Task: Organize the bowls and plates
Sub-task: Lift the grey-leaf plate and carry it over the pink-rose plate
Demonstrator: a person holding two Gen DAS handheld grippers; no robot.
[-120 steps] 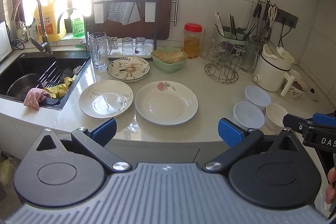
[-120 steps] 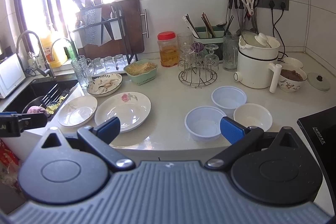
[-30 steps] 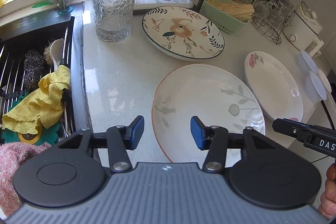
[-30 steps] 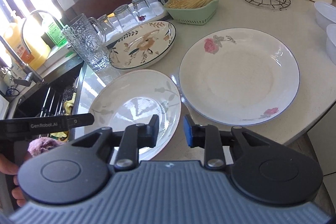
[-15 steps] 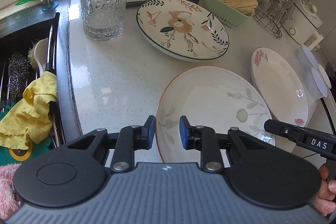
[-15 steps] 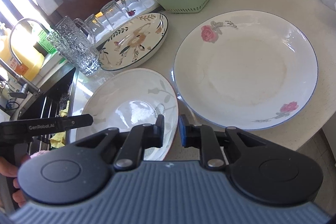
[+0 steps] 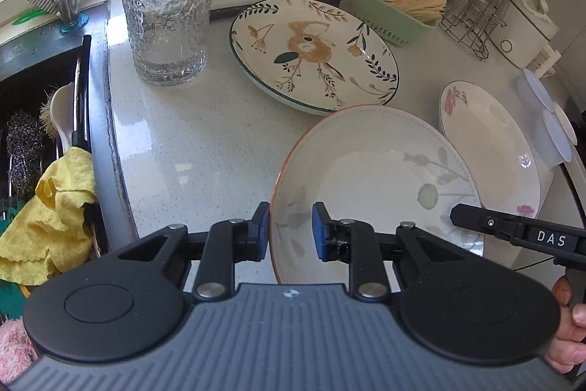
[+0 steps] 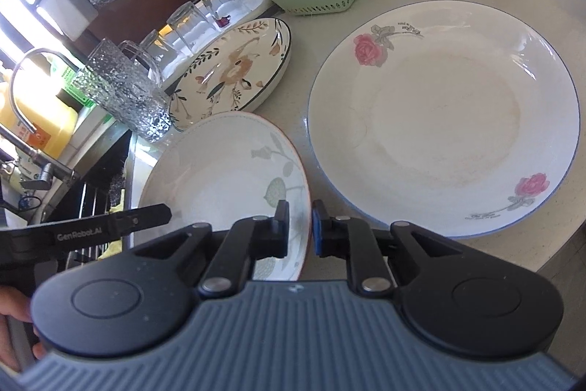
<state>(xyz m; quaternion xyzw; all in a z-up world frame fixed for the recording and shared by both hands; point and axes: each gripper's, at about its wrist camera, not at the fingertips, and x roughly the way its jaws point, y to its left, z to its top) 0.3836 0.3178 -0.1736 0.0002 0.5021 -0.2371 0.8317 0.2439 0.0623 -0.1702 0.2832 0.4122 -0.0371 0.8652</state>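
Both the left gripper (image 7: 289, 226) and the right gripper (image 8: 299, 226) are clamped on opposite rims of the white round plate with grey leaf print (image 7: 373, 178), near the counter's front edge beside the rose-printed plate (image 8: 443, 112). Better to lift it level, both sides together.

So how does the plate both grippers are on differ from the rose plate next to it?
The leaf plate has an orange-brown rim line and grey-green leaf prints; the rose plate has a blue rim line and pink roses. The leaf plate looks smaller. The left gripper and right gripper each clamp the leaf plate's near rim, and it seems tipped up, while nothing touches the rose plate, flat on the counter. Both are round, white and empty.
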